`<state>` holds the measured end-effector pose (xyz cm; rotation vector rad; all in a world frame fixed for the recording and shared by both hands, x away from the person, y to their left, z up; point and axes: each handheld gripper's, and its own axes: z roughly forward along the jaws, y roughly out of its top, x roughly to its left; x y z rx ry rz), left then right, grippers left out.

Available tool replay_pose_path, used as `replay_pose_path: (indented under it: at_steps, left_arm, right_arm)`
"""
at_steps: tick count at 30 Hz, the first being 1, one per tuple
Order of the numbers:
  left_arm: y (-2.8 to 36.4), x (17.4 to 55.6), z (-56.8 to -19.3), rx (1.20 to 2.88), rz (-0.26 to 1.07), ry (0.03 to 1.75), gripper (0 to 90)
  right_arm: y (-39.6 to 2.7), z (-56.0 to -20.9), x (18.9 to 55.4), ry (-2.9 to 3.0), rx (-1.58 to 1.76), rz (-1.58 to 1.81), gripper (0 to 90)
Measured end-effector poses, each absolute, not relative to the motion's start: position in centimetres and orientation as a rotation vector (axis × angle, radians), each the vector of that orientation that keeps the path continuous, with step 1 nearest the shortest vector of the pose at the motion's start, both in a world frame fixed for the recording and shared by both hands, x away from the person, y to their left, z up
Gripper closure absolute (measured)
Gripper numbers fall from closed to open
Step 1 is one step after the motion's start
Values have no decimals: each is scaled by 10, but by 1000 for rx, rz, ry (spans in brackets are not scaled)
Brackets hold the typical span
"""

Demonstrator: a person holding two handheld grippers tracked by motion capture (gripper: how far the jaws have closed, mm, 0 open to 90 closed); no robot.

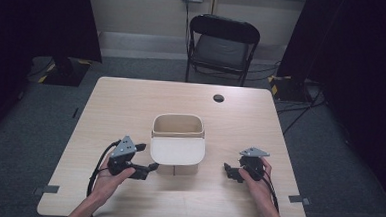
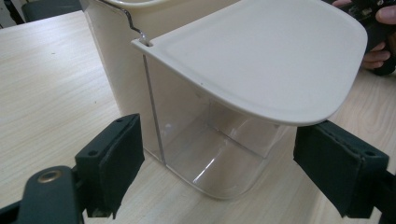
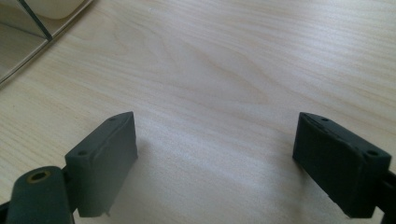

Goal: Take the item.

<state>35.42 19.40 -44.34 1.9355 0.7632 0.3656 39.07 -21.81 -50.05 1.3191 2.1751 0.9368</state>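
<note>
Cream bin [image 1: 177,132] – no readable writing – sits between both open tongs.

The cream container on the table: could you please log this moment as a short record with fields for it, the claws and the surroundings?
container: cream bin, open at the top, standing at the middle of the table
lid: flat cream lid folded out toward the person, level, over a clear front section
left claw: open, pointed at the clear section, nothing gripped
right claw: open, over bare wood, apart from the bin
background: black folding chair beyond the table's far edge
</note>
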Motion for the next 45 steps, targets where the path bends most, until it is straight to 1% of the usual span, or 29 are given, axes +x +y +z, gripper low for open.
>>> replay_pose_path:
  at_steps: [3,19,22,26,33,45]
  left_arm:
    - [195,355,-443,1925,347,771,158]
    - [192,352,-439,1907,360,742,171]
    - [191,351,-438,1903,361,715,208]
    - [191,351,-438,1901,356,714,195]
    - [189,350,-436,1875,349,712,194]
    - [185,346,-433,1875,364,694,192]
  right_arm:
    - [-218,-500,391,2175,1319,937,130]
    - [-218,-500,391,2175,1319,937,130]
    - [-218,-500,391,2175,1319,937,130]
    - [-218,-500,391,2175,1318,937,131]
    - [-218,-501,391,2177,1315,938,130]
    - [-218,-501,391,2178,1312,938,130]
